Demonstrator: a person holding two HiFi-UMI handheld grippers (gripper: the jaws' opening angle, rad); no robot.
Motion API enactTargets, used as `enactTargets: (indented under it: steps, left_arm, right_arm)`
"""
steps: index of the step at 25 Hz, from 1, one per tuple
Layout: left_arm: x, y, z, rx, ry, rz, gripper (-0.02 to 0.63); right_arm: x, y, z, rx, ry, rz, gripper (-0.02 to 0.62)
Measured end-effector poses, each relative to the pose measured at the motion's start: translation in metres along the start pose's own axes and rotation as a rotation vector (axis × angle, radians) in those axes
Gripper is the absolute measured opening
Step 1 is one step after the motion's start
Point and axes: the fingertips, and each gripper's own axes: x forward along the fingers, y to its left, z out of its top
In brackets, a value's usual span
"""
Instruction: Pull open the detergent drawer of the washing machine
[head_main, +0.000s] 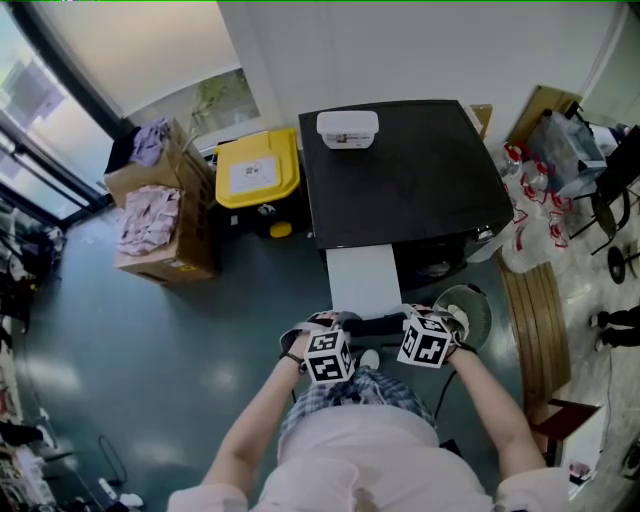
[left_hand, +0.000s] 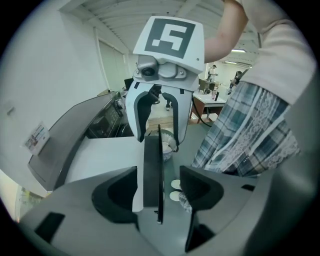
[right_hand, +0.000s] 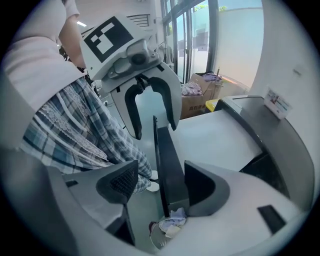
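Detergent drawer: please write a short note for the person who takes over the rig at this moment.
Left gripper: open, jaws on either side of the drawer's dark front panel, not clamped on it.
Right gripper: open, the same panel between its jaws, no grip.
Things: the detergent drawer stands pulled well out of the washing machine, toward the person.
Done: the drawer is open.
Left: probably only to draw both grippers clear of the panel.
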Motion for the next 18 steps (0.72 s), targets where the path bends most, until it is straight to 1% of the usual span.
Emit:
enactTargets:
  steps: [3, 5, 8, 10, 11, 13, 15, 18]
  left_arm:
    - [-0.002, 0.001, 0.003, 0.004, -0.01, 0.002, 0.265]
    - [-0.007, 0.006, 0.007, -0.006, -0.035, 0.021, 0.265]
    - [-0.018, 0.023, 0.015, -0.033, -0.079, 0.078, 0.262]
    - [-0.028, 0.04, 0.019, -0.051, -0.102, 0.122, 0.261]
    - [-0.034, 0.05, 0.021, -0.064, -0.118, 0.147, 0.252]
    - [-0.049, 0.072, 0.028, -0.097, -0.165, 0.215, 0.211]
    - [-0.069, 0.097, 0.035, -0.128, -0.222, 0.307, 0.152]
    - [-0.099, 0.131, 0.047, -0.18, -0.313, 0.432, 0.106]
  right_arm:
    - [-0.002, -0.002, 0.0, 0.002, -0.011, -0.008, 0.31]
    - [-0.004, -0.003, 0.001, 0.017, -0.033, -0.012, 0.31]
    - [-0.015, -0.011, 0.009, 0.055, -0.095, -0.029, 0.298]
    - [-0.028, -0.022, 0.015, 0.091, -0.155, -0.065, 0.277]
    - [-0.036, -0.028, 0.018, 0.117, -0.187, -0.088, 0.264]
    - [-0.053, -0.046, 0.025, 0.175, -0.26, -0.148, 0.238]
    - [-0.073, -0.068, 0.031, 0.23, -0.343, -0.233, 0.205]
    - [-0.106, -0.1, 0.034, 0.302, -0.451, -0.368, 0.175]
